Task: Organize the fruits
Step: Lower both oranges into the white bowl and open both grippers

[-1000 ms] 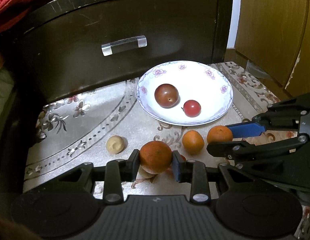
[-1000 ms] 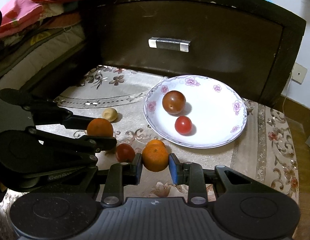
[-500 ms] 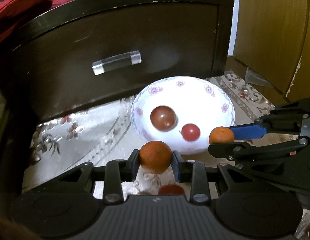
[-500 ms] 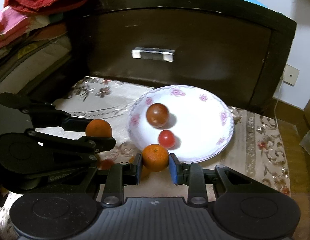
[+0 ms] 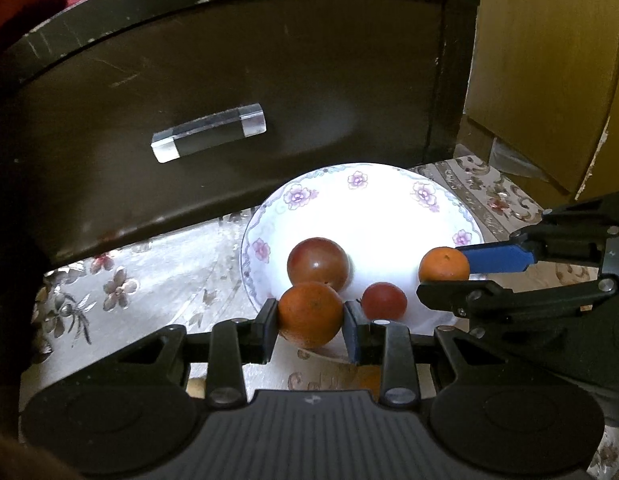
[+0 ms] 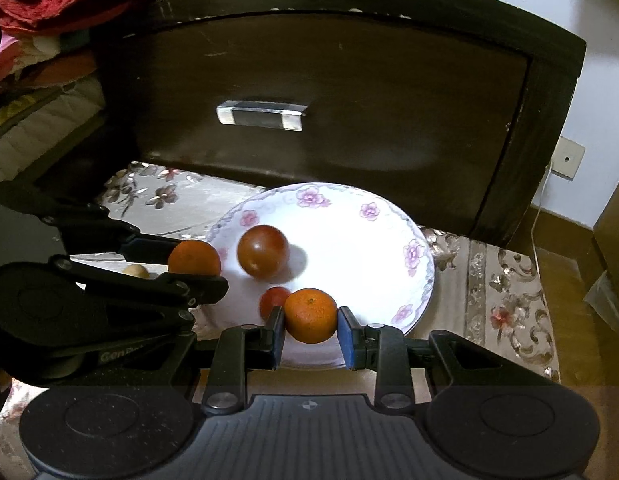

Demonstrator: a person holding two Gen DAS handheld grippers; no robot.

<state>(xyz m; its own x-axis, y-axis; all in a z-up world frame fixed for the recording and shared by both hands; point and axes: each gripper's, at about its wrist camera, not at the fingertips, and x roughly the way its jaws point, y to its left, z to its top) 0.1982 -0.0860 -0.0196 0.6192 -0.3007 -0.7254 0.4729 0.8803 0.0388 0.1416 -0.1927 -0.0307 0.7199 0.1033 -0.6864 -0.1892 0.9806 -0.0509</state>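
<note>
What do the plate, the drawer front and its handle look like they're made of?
Plate: glazed ceramic, by its glossy white surface and printed purple flowers. Drawer front: dark lacquered wood or veneer, scuffed pale at the edges. Handle: probably clear acrylic or glass with a dark centre; it is see-through at the ends.

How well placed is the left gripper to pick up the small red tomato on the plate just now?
Probably not yet. The left gripper is shut on an orange, so its jaws are full. The small red tomato lies close on the plate, unblocked, once that orange is set down.
</note>
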